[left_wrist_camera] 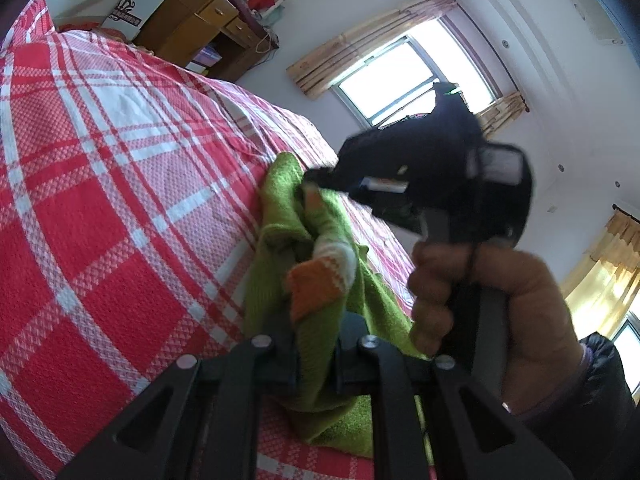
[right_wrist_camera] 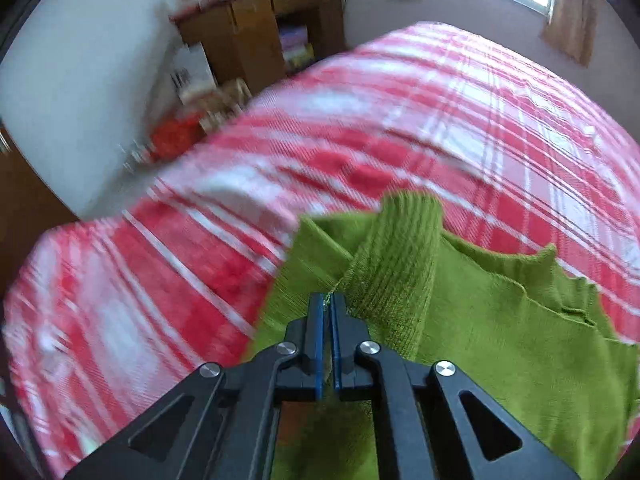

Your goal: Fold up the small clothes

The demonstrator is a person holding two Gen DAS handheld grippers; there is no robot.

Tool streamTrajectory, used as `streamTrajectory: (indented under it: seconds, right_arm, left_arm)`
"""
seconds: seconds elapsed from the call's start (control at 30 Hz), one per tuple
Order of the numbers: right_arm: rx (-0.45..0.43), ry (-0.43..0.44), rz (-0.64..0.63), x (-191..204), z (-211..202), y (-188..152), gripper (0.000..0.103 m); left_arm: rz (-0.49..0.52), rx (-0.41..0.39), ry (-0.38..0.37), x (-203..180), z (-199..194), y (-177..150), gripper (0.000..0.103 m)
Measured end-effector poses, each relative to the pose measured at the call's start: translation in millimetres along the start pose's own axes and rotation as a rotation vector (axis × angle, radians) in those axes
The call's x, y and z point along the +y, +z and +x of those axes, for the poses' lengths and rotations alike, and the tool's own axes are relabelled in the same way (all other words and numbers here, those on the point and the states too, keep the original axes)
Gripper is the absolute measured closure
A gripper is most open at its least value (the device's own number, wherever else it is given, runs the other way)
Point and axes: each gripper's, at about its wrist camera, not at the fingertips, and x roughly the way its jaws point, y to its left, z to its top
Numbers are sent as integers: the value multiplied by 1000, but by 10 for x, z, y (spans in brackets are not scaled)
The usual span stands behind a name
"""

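Note:
A small green knit sweater with an orange and white patch is held up over the red-and-white checked bed. My left gripper is shut on a bunch of its fabric, which hides the fingertips. My right gripper shows in the left wrist view, pinching the sweater's far end, with a hand around its handle. In the right wrist view my right gripper is shut on the sweater at a seam beside a ribbed cuff.
The checked bed fills both views. A wooden cabinet with red boxes on top stands by the far wall; it also shows in the right wrist view. A curtained window is behind. The right wrist view is motion-blurred.

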Motion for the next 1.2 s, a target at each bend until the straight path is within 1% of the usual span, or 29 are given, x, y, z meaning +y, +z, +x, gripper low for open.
streamTrajectory:
  seconds: [0.07,0.17,0.2,0.27,0.3,0.33,0.4,0.43,0.47,0.5,0.53,0.57,0.63,0.67,0.7,0.77,0.83,0.9,0.93,0.97,1.0,1.03,1.1,1.13,1.17,1.2]
  right_arm:
    - [-32,54,-7,84,-50,56,100]
    - [-12,98,-13,175,19,81,99]
    - [-6,96,-8,167,36,82,98]
    - [12,6,1,103,98,92,98]
    - [22,-20,-6,92,121,94,98]
    - [37,-24,-26,112,140,86,98]
    - [51,4,-55,151,155,65,98]
    - [55,11,-67,166,166,59,93]
    - [63,17,-75,187,184,61,84]
    - [74,31,-79,204,204,58,51]
    - [84,70,-86,234,222,49,26]
    - [79,82,-94,263,218,38,25]
    - [72,65,-133,330,207,11,25]
    - [69,41,-146,347,214,1,25]
    - [76,6,-155,356,238,-12,25]
    - [110,-24,-177,370,326,-36,25]
    - [136,-81,-265,448,446,-83,25]
    - [127,-115,-326,516,462,-127,26]
    - [126,-110,-319,502,449,-125,37]
    - [121,-105,-291,446,404,-117,52]
    - [112,-132,-284,407,373,-114,71]
    - [102,-114,-261,324,315,-113,84]
    - [82,-40,-164,85,170,-131,88]
    - [73,-17,-125,8,119,-142,89]
    - [47,38,-50,-147,12,-170,89]
    - [20,88,6,-255,-75,-192,89]
  left_arm:
    - [0,-7,-2,5,-29,-17,88]
    - [-5,-9,-8,11,-49,-20,88]
    - [-2,-10,-7,4,-53,-23,89]
    - [-2,-9,-6,1,-57,-25,88]
    - [-1,-9,-6,0,-54,-23,88]
    - [-2,-9,-6,1,-52,-22,89]
    - [-3,-9,-7,-3,-55,-24,88]
    - [-2,-9,-7,-5,-48,-23,88]
    - [-2,-9,-7,-8,-48,-24,88]
    - [-3,-9,-8,-7,-48,-24,88]
    - [-3,-9,-8,-9,-38,-23,88]
    - [-3,-10,-8,-13,-28,-22,88]
    - [0,-9,-4,-14,-31,-27,88]
    - [1,-9,-4,-19,-32,-29,88]
    - [0,-9,-5,-29,-28,-29,88]
    - [-2,-7,-5,-32,-22,-27,88]
    - [-3,-4,-1,-28,-9,-22,88]
    - [-6,-2,-4,-26,3,-1,88]
    - [-6,-2,-4,-27,5,5,88]
    - [-8,0,-4,-31,8,9,88]
    - [-8,0,-3,-28,11,18,88]
    - [-8,2,1,-37,17,24,88]
    - [-1,10,18,-67,34,33,88]
    - [5,16,29,-88,43,39,88]
    - [19,27,40,-118,56,48,90]
    - [60,45,45,-193,73,67,91]
